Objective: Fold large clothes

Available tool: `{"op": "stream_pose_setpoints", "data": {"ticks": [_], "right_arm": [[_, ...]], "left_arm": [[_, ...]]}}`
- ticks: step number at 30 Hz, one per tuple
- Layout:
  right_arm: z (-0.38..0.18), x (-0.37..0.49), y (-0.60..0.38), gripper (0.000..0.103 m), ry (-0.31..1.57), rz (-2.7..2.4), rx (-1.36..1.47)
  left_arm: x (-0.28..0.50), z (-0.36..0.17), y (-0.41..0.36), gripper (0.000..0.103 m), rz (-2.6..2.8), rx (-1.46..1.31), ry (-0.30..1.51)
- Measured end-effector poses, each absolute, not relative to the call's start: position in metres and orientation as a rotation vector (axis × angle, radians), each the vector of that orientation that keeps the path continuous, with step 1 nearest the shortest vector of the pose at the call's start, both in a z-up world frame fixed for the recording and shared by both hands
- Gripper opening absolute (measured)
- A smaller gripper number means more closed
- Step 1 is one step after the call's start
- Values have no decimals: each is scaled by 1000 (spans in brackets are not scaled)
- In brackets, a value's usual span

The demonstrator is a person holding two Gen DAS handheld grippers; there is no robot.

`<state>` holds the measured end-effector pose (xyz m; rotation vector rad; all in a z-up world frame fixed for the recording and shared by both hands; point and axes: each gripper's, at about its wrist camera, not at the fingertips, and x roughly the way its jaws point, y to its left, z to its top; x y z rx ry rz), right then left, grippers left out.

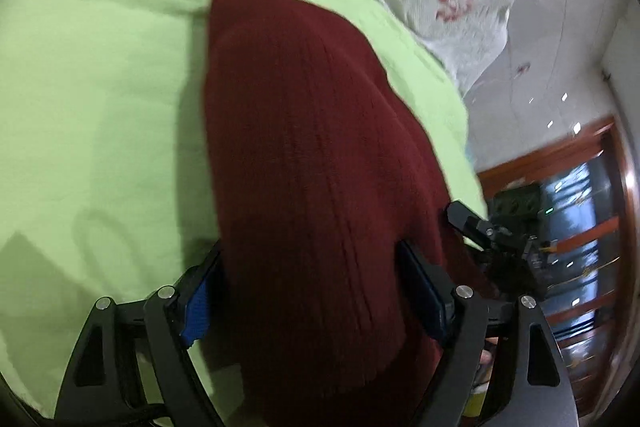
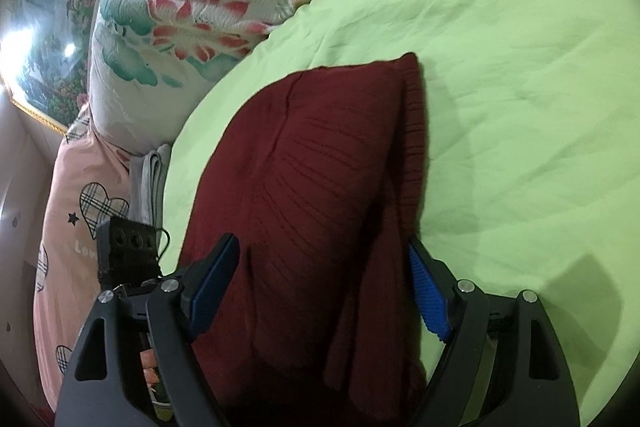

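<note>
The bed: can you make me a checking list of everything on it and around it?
Surface: light green sheet, slightly wrinkled.
Job's things: dark red knit garment lying folded on the sheet.
Clutter: floral quilt, pink heart pillow, grey folded cloth at the bed's edge.
Grippers: left gripper and right gripper, jaws wide, each straddling the garment's near end; pads not pressing.
Cables: thin black cord by the left gripper.
Surroundings: gold-framed picture, wooden frame.
</note>
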<state>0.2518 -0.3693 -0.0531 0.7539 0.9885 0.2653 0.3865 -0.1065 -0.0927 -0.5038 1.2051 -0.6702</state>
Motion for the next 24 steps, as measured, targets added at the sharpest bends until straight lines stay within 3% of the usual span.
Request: {"op": "stream_pose_setpoints", "data": {"ticks": [1, 2, 3, 6, 10, 19, 24], "right_arm": [[-53, 253, -366, 81, 995, 270, 739], [-53, 255, -362, 73, 1003, 277, 721], [-55, 257, -357, 56, 1027, 277, 704], [-53, 254, -354, 41, 1027, 278, 717], [-33, 244, -333, 38, 995, 292, 689], [-26, 238, -218, 37, 987, 543, 672], [-40, 243, -166, 37, 1012, 638, 676]], "left_arm": [[386, -92, -112, 77, -669, -484, 1203], [387, -91, -116, 72, -669, -470, 1198], [385, -88, -120, 69, -666, -453, 1188], [375, -75, -122, 56, -643, -402, 1141], [348, -52, -109, 50, -617, -359, 1077], [263, -9, 9, 49, -451, -329, 996], [237, -15, 70, 50, -366, -311, 1005]]}}
